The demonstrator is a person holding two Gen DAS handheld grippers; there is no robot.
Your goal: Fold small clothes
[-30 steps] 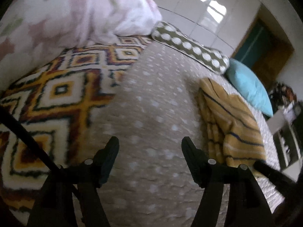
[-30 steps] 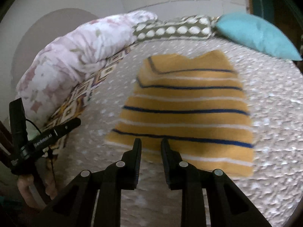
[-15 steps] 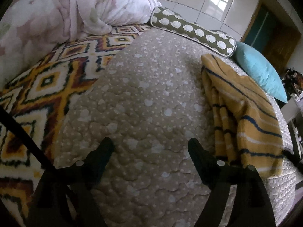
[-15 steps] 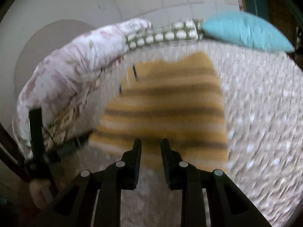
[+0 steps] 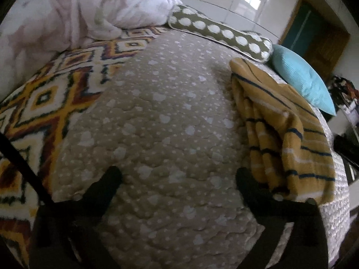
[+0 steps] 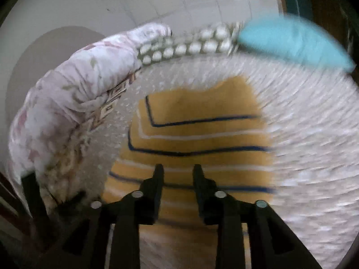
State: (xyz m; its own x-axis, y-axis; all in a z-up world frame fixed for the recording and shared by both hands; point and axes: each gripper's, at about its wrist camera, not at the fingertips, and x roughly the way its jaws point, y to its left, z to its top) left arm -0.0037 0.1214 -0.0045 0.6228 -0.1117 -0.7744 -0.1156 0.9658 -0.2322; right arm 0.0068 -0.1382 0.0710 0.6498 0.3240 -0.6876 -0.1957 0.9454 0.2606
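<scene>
**Both grippers over the bed, striped garment in reach**

The left gripper (image 5: 177,177) hung low over the dotted quilt (image 5: 161,103), its fingers spread wide and holding nothing. Its right finger stood just beside the near corner of the mustard striped garment (image 5: 285,132). The right gripper (image 6: 178,172) hovered above that same garment (image 6: 197,134), fingers a narrow gap apart with only cloth showing between them, nothing pinched.

And the garment itself: mustard yellow, thin navy and white stripes, lying toward the bed's right edge. In the left wrist view its left side was bunched into ridged folds; from the right wrist it looked flat, stripes bending at the left. Its long axis ran from the bed's near edge up toward the head, where the polka-dot bolster (image 5: 219,33) and teal pillow (image 5: 300,78) lay.

The right wrist view was badly smeared, so the garment's near hem sat hidden behind the fingers. A floral duvet (image 5: 74,11) and patterned blanket (image 5: 44,103) filled the bed's left side.
</scene>
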